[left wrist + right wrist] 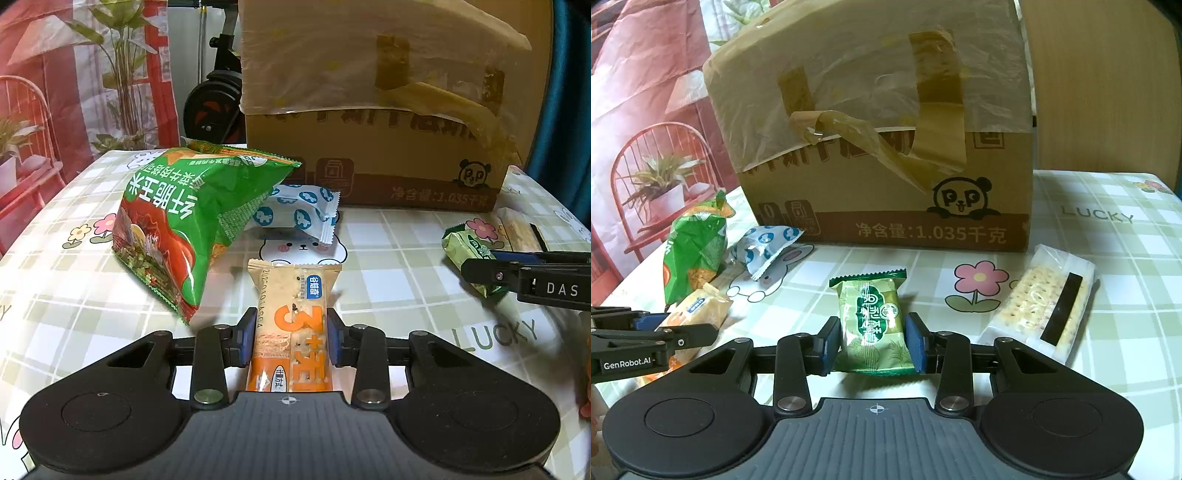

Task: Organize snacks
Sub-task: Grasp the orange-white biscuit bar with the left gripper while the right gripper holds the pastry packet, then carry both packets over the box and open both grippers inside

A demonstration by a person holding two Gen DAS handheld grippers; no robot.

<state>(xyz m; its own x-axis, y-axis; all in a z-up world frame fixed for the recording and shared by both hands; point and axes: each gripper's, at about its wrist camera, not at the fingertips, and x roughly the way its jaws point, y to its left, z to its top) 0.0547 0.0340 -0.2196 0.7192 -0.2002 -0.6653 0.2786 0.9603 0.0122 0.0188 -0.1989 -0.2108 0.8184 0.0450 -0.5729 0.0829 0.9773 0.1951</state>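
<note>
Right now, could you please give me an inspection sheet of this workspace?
Surface: checked tablecloth with cartoon prints.
Job's things: orange snack bar, small green packet, big green bag, blue-and-white packet, cracker pack.
Clutter: taped cardboard box at the back.
Grippers: left gripper shut on the bar; right gripper shut on the green packet.
Cables: nothing seen.
Surroundings: printed red backdrop.
</note>
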